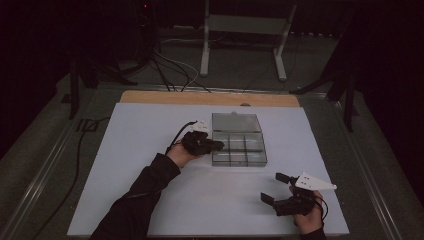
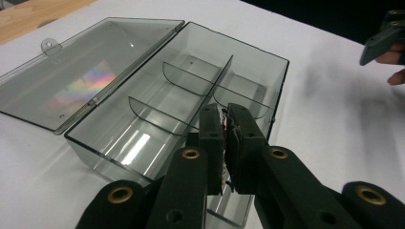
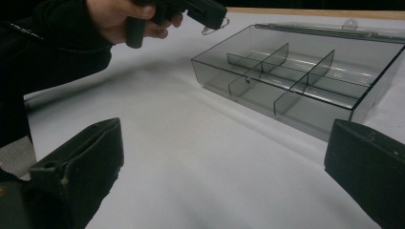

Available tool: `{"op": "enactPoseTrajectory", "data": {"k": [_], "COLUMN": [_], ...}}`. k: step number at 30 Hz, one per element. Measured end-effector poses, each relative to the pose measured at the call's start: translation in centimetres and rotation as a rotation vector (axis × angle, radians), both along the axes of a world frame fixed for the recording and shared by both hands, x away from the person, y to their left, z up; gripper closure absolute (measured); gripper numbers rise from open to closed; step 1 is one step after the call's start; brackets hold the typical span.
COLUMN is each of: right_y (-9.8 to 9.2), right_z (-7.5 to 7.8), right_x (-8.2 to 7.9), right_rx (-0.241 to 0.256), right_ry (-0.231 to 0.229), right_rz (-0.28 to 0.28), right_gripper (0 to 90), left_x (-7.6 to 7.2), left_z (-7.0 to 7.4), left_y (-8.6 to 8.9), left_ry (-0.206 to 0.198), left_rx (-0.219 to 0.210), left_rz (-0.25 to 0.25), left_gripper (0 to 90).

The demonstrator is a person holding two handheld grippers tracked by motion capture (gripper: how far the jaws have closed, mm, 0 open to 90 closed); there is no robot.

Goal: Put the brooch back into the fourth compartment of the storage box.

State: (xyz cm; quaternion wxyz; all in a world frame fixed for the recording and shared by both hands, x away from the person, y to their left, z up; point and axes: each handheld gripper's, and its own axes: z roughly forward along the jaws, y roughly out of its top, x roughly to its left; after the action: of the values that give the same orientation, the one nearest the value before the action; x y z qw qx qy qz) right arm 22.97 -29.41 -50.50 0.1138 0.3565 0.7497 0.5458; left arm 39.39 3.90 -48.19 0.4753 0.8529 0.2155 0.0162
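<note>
A clear grey plastic compartment box (image 1: 239, 161) (image 2: 119, 143) (image 3: 286, 95) lies on the middle of the white board, its lid (image 1: 236, 122) (image 2: 86, 76) (image 3: 334, 29) folded open away from me. The compartments look bare. My left gripper (image 1: 219, 145) (image 2: 225, 117) hovers over the box's left edge, jaws shut on a small thin item (image 2: 223, 125) that looks like a wire clip (image 3: 213, 28) hanging from its tip. My right gripper (image 1: 272, 187) (image 3: 224, 133) rests near the front right of the board, wide open and holding nothing, pointed at the box.
The white board (image 1: 150, 150) covers a wooden tabletop (image 1: 200, 98). A black cable (image 1: 75, 165) runs off the left side. A metal stand (image 1: 205, 50) and more cables stand behind the table. A dark sleeve (image 1: 140, 195) crosses the board's front left.
</note>
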Motion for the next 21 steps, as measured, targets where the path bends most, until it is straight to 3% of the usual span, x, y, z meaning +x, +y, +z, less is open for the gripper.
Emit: {"op": "enactPoseTrajectory", "data": {"k": [14, 21], "right_y": [-0.05, -0.08], "right_z": [-0.02, 0.01], "right_x": [0.03, 0.0], "right_rx": [0.003, 0.004], "right_ry": [0.0, 0.0], "right_rz": [0.003, 0.005], "right_gripper": [0.0, 0.0], "left_x": [0.04, -0.02], "left_z": [-0.9, -0.67], "left_y": [-0.63, -0.41], "left_ry": [0.012, 0.016], "left_rx": [0.005, -0.011], "left_rz": [0.007, 0.042], "left_gripper": [87.2, 59.4]}}
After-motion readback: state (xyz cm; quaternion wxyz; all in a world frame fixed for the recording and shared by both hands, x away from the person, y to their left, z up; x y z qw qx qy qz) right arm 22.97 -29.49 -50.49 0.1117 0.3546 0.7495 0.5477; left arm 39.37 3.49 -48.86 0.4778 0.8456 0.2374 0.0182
